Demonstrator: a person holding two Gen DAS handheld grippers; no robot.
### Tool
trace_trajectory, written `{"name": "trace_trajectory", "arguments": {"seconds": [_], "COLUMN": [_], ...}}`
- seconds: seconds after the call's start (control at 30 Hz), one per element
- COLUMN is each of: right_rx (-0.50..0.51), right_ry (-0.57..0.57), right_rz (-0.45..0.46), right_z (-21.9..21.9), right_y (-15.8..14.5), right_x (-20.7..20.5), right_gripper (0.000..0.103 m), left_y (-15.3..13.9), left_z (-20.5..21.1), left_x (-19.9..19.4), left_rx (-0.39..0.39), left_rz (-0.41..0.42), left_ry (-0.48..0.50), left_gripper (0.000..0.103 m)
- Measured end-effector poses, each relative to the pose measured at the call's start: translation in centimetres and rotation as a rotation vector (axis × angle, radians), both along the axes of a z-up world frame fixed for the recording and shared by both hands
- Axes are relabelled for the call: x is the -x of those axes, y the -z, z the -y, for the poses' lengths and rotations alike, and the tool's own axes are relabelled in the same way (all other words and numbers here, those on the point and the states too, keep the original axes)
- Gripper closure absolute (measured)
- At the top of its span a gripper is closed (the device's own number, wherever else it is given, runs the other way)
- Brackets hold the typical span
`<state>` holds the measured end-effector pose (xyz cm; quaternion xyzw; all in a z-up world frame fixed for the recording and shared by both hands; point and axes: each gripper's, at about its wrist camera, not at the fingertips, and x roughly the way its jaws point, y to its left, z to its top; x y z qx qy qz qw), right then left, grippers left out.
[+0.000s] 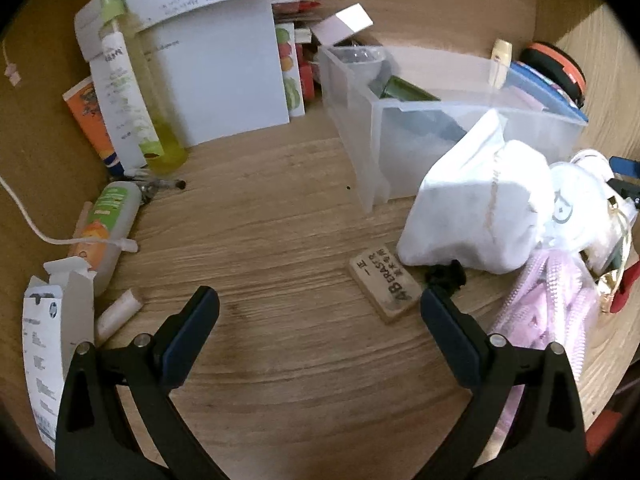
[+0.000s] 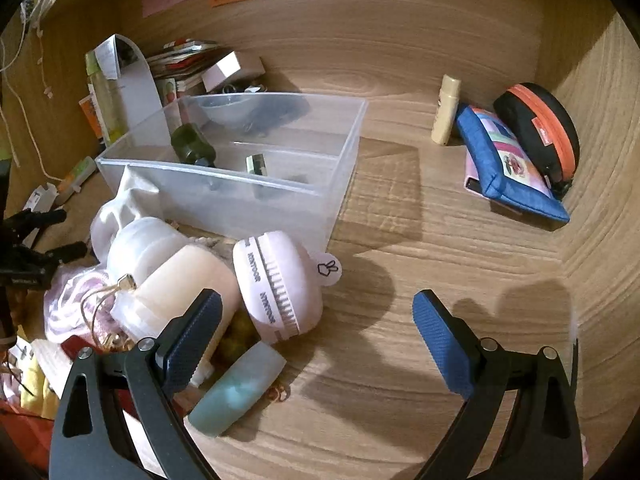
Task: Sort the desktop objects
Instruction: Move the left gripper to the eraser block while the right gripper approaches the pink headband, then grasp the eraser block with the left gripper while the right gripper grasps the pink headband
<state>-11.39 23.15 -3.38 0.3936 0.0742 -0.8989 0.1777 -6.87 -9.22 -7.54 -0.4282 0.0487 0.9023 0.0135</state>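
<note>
My left gripper point(image 1: 319, 304) is open and empty above bare wood, with an eraser point(image 1: 385, 284) just inside its right finger. A clear plastic bin point(image 1: 416, 120) stands beyond it, also in the right wrist view point(image 2: 256, 196), holding a dark green bottle point(image 2: 193, 145). My right gripper point(image 2: 318, 312) is open and empty. A pink round brush point(image 2: 278, 286), a cream jar point(image 2: 180, 280) and a pale green tube point(image 2: 238, 390) lie by its left finger. A white cloth bag point(image 1: 476, 208) lies right of the eraser.
At the left stand a yellow-green bottle point(image 1: 136, 88), papers point(image 1: 224, 64), an orange-labelled bottle point(image 1: 106, 232) and an opened box point(image 1: 48, 344). At the far right lean a blue pouch point(image 2: 508, 164), a black-orange case point(image 2: 540, 128) and a cream tube point(image 2: 446, 110).
</note>
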Motion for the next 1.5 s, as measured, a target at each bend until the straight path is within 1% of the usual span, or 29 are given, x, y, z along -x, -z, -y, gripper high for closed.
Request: {"name": "trace_trajectory", "arguments": {"seconds": [0.1, 0.17, 0.23, 0.33, 0.4, 0.5, 0.53, 0.57, 0.7, 0.77, 0.8, 0.83, 0.87, 0.9, 0.97, 1.03, 1.1, 1.23, 1.37, 1.5], "right_rx": [0.006, 0.010, 0.014, 0.027, 0.041, 0.057, 0.060, 0.064, 0.094, 0.102, 0.106, 0.111, 0.114, 0.113, 0.111, 0.108, 0.099, 0.101, 0.111, 0.113], "right_ry": [0.004, 0.004, 0.007, 0.009, 0.006, -0.002, -0.008, -0.012, -0.019, -0.028, -0.035, -0.044, -0.053, -0.054, -0.052, -0.047, -0.046, -0.042, -0.022, -0.006], "right_rz": [-0.008, -0.011, -0.006, 0.006, 0.015, 0.032, 0.041, 0.047, 0.059, 0.056, 0.056, 0.057, 0.059, 0.059, 0.060, 0.055, 0.043, 0.018, -0.013, -0.049], "right_z": [0.1, 0.0, 0.0, -0.1, -0.2, -0.4, -0.4, -0.3, -0.5, -0.4, -0.3, -0.2, -0.1, -0.1, 0.0, 0.0, 0.0, -0.4, -1.0, -1.6], "right_y": [0.1, 0.2, 0.3, 0.4, 0.5, 0.8, 1.0, 1.1, 1.2, 1.2, 1.2, 1.2, 1.2, 1.2, 1.1, 1.1, 1.1, 0.4, -0.7, -2.1], "right_x": [0.4, 0.6, 0.9, 1.5, 1.8, 2.1, 2.3, 2.3, 2.4, 2.3, 2.3, 2.2, 2.2, 2.2, 2.2, 2.2, 2.0, 1.4, 1.0, 0.7], "right_gripper": [0.008, 0.008, 0.008, 0.009, 0.010, 0.017, 0.021, 0.024, 0.030, 0.037, 0.039, 0.044, 0.048, 0.048, 0.048, 0.048, 0.048, 0.048, 0.048, 0.048], "left_y": [0.2, 0.2, 0.3, 0.3, 0.4, 0.2, 0.0, -0.1, -0.5, -0.6, -0.7, -0.6, -0.6, -0.6, -0.5, -0.4, -0.3, -0.3, -1.1, -2.7], "left_z": [-0.2, -0.6, -0.9, -0.5, -0.1, -0.2, -0.3, -0.4, -0.8, -0.8, -0.8, -0.8, -0.8, -0.8, -0.6, -0.3, -0.1, 0.7, 1.2, 1.4], "left_x": [0.6, 1.1, 1.5, 2.0, 2.0, 1.5, 1.3, 1.2, 0.9, 0.9, 0.9, 1.1, 1.1, 1.2, 1.2, 1.2, 1.0, 0.8, 0.5, 0.3], "left_rx": [0.005, 0.037, 0.069, 0.032, 0.010, -0.005, -0.011, -0.012, -0.002, -0.024, -0.038, -0.052, -0.057, -0.058, -0.054, -0.065, -0.060, -0.075, -0.098, -0.111], "left_rz": [0.013, 0.005, 0.001, 0.021, 0.024, 0.019, 0.019, 0.018, 0.002, 0.003, 0.006, 0.008, 0.006, 0.005, 0.003, 0.004, 0.001, -0.006, -0.044, -0.094], "left_ry": [0.026, 0.060, 0.073, 0.077, 0.063, 0.064, 0.073, 0.078, 0.093, 0.102, 0.105, 0.105, 0.099, 0.095, 0.077, 0.067, 0.052, 0.021, 0.001, -0.003], "left_gripper": [0.001, 0.001, 0.000, 0.002, 0.004, 0.013, 0.020, 0.024, 0.032, 0.041, 0.043, 0.051, 0.060, 0.063, 0.063, 0.063, 0.063, 0.063, 0.063, 0.063]}}
